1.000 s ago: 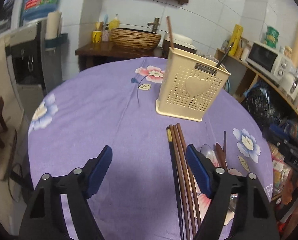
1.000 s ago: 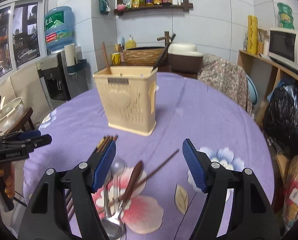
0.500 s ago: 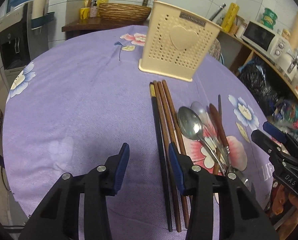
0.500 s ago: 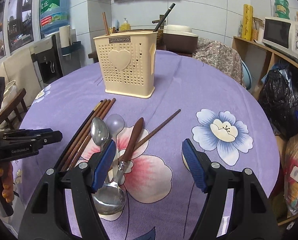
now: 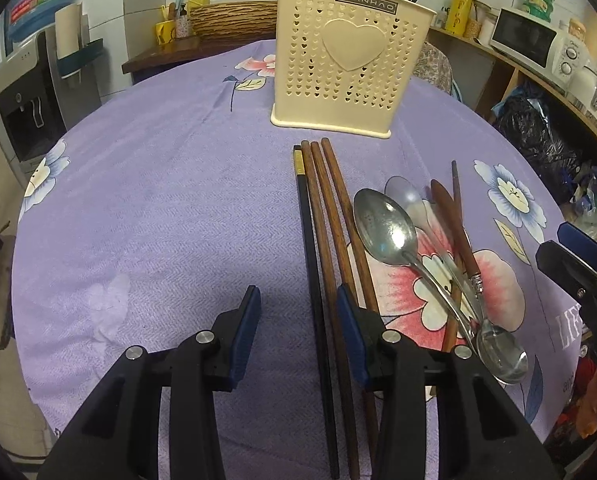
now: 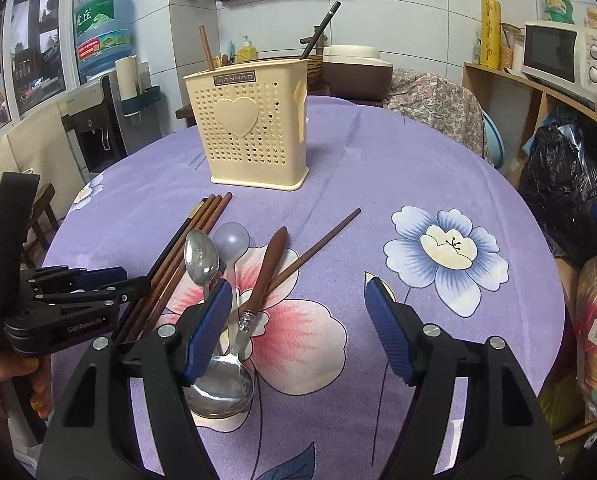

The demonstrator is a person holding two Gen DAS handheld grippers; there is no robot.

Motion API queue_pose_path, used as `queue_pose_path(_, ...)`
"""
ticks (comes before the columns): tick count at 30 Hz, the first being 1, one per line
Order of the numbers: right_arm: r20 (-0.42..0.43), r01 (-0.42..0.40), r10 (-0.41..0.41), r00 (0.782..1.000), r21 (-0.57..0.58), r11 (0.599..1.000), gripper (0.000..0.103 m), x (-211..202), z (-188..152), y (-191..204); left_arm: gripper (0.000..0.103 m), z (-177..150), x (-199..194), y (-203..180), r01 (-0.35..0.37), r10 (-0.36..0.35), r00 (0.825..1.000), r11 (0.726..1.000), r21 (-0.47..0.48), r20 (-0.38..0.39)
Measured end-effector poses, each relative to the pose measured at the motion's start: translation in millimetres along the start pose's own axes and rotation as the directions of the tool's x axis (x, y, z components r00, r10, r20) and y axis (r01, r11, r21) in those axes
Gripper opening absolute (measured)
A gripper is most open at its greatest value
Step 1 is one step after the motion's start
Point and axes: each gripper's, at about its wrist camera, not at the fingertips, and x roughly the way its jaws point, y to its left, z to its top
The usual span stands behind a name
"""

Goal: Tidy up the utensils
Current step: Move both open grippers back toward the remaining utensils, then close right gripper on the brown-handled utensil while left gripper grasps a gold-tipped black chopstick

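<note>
A cream perforated utensil holder (image 5: 348,58) (image 6: 254,128) stands on the purple floral tablecloth (image 5: 170,208) and holds two sticks. In front of it lie a black chopstick (image 5: 310,248) and several brown chopsticks (image 5: 334,232) (image 6: 174,260), metal spoons (image 5: 386,228) (image 6: 202,256), a brown-handled utensil (image 5: 454,232) (image 6: 268,268) and one stray chopstick (image 6: 318,246). My left gripper (image 5: 296,326) is open low over the black chopstick, its jaws on either side of it. My right gripper (image 6: 298,328) is open wide above the spoons' handles, holding nothing.
A microwave (image 6: 558,54) and shelves stand at the right, with dark bags (image 6: 566,192) below. A water dispenser (image 6: 98,92) stands at the left. A wicker basket (image 5: 234,18) sits on the counter behind the table.
Both grippers dropped closer to the utensils. The left jaws narrowed from wide, then widened a little, and now straddle the black chopstick. The right jaws stayed wide open.
</note>
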Motion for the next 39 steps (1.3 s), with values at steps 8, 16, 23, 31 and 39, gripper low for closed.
queue_pose_path(8, -0.01, -0.009, 0.009, 1.0, 0.011, 1.0, 0.069, 4, -1, -1, 0.04, 5, 1, 7, -0.04, 0.04, 0.999, 0.999, -0.015, 0.002)
queue_pose_path(16, -0.008, -0.008, 0.008, 1.0, 0.009, 1.0, 0.069, 1, -2, -4, 0.039, 3, 4, -4, -0.026, 0.026, 1.0, 1.0, 0.002, 0.0)
queue_pose_path(23, -0.023, 0.005, -0.005, 1.0, 0.0, 1.0, 0.069, 4, -2, -8, 0.041, 3, 0, 13, -0.037, 0.036, 0.999, 0.999, -0.031, -0.003)
queue_pose_path(31, -0.08, -0.017, 0.018, 0.997, 0.01, 1.0, 0.063, 26, 8, -7, 0.041, 16, 11, 9, -0.035, 0.036, 0.999, 0.999, 0.006, -0.022)
queue_pose_path(39, -0.104, -0.049, 0.052, 0.993, 0.023, 0.999, 0.042, 56, 31, 12, 0.041, 47, 33, 10, -0.045, 0.045, 0.998, 0.999, 0.021, -0.042)
